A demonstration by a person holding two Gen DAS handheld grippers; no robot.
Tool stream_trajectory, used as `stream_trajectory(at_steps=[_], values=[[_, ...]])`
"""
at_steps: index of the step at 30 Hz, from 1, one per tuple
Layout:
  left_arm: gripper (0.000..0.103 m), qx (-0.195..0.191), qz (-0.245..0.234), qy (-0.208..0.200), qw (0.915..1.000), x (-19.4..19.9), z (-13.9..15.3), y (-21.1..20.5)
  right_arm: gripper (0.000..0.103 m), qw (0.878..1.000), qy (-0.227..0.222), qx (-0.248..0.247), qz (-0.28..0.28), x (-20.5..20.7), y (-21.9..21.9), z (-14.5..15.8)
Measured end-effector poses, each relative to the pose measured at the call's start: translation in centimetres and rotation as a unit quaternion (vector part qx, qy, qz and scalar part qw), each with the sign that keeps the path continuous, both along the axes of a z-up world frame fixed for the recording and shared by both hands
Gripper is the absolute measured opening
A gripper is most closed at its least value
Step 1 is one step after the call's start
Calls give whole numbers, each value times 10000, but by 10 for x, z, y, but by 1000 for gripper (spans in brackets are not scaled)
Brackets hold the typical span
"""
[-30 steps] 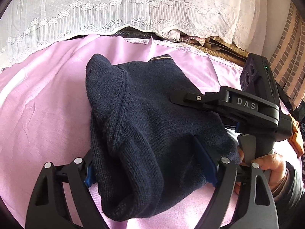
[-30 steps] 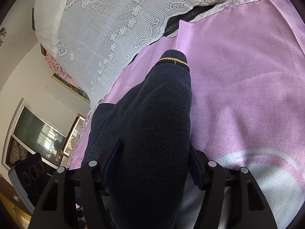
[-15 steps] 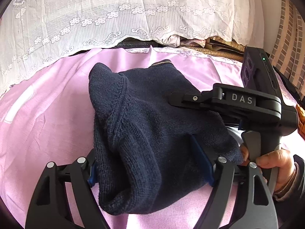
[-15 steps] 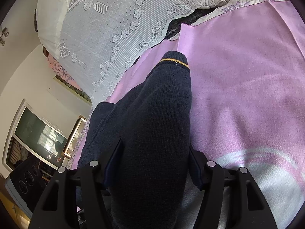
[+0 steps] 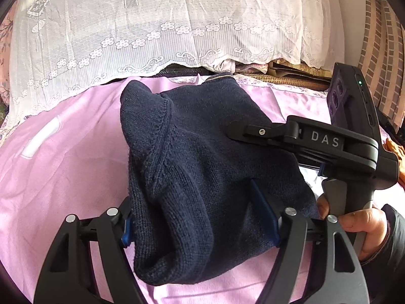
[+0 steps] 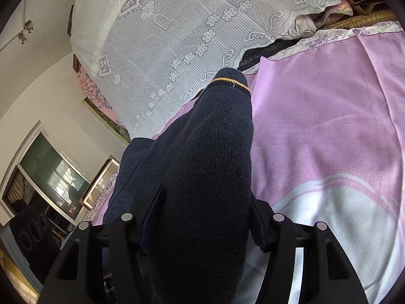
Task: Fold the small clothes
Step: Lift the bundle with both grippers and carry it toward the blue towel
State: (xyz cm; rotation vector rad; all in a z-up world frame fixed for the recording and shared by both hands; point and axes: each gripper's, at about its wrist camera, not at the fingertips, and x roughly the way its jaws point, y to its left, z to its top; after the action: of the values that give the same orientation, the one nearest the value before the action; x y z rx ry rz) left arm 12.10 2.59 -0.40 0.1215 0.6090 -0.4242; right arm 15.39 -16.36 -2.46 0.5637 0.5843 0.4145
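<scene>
I've got both grippers on the navy knit sweater [image 5: 202, 167], which lies bunched on the pink bedspread [image 5: 63, 172]. In the left wrist cam, the left gripper [image 5: 200, 225] straddles the near end of the garment; blue pads sit against the knit on both sides, w/ a thick fold of fabric filling the gap. Its jaws are closing on that bulk right now, so I read it as clamped on the sweater.

The right gripper [image 6: 205, 217] looks the same from its own cam: the dark knit fills the space between its fingers, pads pressed into it left & right, gripped. In the left cam I also see that tool from the side, its black body marked "DAS", reaching in over the sweater's right half, w/ the person's hand [image 5: 362, 225] wrapped round the grip at the frame's right edge.

The sweater's far end shows a cuff or hem w/ a thin yellow stripe [image 6: 230, 82], pointing toward a white lace cover [image 5: 164, 25] draped beyond the bedspread. A seam runs down the knit's left side. Whether the near end is lifted clear of the bedspread, I can't quite tell; the fisheye & the fabric hide the underside. A white shape is printed on the bedspread near the right gripper.
</scene>
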Motion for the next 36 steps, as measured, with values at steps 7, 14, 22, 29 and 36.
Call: stream_trajectory(at_steps=[7, 14, 22, 29, 36], values=[[73, 34, 193, -201, 9996, -61, 8, 22, 61, 9996, -114, 0, 273, -46, 25, 5], [73, -196, 432, -199, 9987, -119, 11, 52, 61, 9979, -201, -144, 593, -97, 59, 10], [73, -261, 627, -229, 9974, -178, 14, 86, 61, 9944, -272, -248, 992, -151, 100, 13], [73, -172, 1054, -336, 9937, -220, 27, 132, 61, 9878, -340, -194, 1509, -169, 157, 23], [73, -15, 1715, -631, 9832, -253, 40, 188, 61, 9761, -365, -190, 2133, -169, 237, 38]])
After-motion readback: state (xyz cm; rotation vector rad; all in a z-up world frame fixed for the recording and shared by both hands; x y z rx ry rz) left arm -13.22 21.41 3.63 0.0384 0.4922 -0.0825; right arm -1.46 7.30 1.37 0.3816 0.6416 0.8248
